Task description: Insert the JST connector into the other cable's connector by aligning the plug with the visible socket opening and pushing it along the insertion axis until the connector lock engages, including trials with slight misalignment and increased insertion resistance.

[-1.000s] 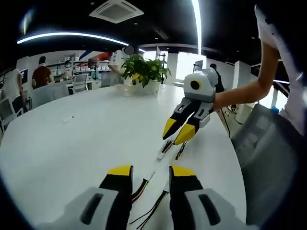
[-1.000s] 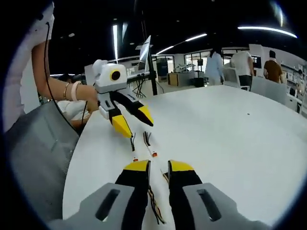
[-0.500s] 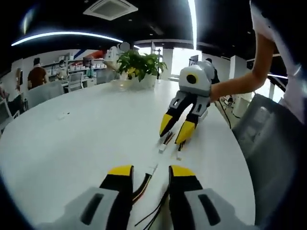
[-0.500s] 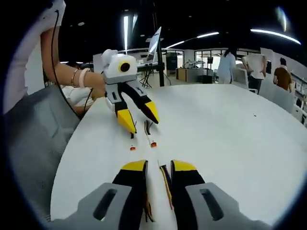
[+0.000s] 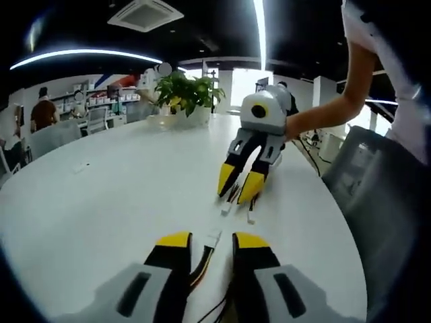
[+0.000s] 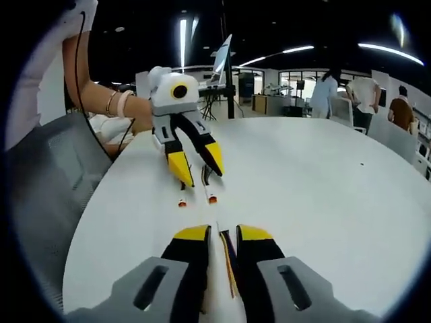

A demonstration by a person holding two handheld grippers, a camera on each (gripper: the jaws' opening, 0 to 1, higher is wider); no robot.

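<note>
Left gripper view has the left tool (image 5: 203,243) rising from 6 o'clock, its yellow-tipped jaws apart with a cable (image 5: 201,261) running between them, its white connector (image 5: 213,237) lying on the white table (image 5: 101,202) just beyond the tips. I cannot tell whether the jaws touch the wires; they look released rather than clenched. Toward 1 o'clock the right tool (image 5: 237,188) reaches down, jaws spread, over two more white connector ends (image 5: 227,208) on the table.

Right gripper view mirrors this: the right tool (image 6: 222,235) at 6 o'clock stands open astride thin dark and yellow wires (image 6: 227,259), and the left tool (image 6: 199,173) at 11 o'clock hovers open just above two orange-tipped connectors (image 6: 211,198) lying side by side, close together but apart.

As for progress, nothing looks mated: the connectors lie separate on the table and neither tool has a firm hold. Picking up, aligning plug to socket, pushing home and locking all remain, by my reading.

The connectors are small; which is plug and which socket is too fine to tell.
</note>
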